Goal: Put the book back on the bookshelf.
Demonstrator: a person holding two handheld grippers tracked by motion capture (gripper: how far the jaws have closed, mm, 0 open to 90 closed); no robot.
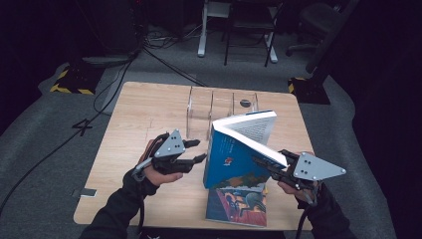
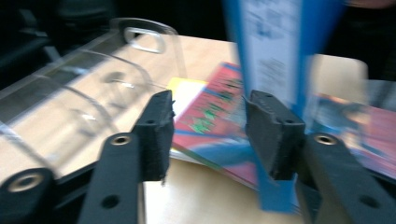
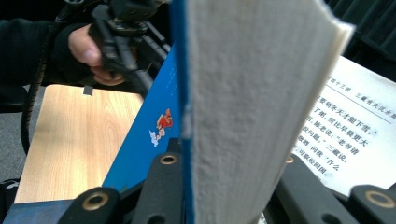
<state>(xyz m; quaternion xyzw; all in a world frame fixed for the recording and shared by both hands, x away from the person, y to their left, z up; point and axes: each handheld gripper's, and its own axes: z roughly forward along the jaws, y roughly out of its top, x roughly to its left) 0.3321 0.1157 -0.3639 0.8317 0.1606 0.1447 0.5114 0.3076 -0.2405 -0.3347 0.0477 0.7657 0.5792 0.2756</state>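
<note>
A blue-covered book (image 1: 234, 154) stands upright and partly fanned open, its lower edge on a colourful book (image 1: 236, 204) that lies flat at the table's front. My right gripper (image 1: 261, 164) is shut on the blue book from the right. In the right gripper view its jaws (image 3: 229, 177) clamp the blue cover and a thick block of pages (image 3: 252, 93); a printed page spreads to the right. My left gripper (image 1: 199, 149) hovers just left of the blue book, open. In the left gripper view its jaws (image 2: 208, 116) stand apart with nothing between them, and the blue book (image 2: 271, 51) rises behind one jaw.
A clear acrylic divider rack (image 1: 219, 107) stands at the far middle of the wooden table (image 1: 139, 114), close on the left in the left gripper view (image 2: 93, 79). The flat colourful book (image 2: 219, 140) lies beyond the left jaws. Chairs and cables sit on the floor behind.
</note>
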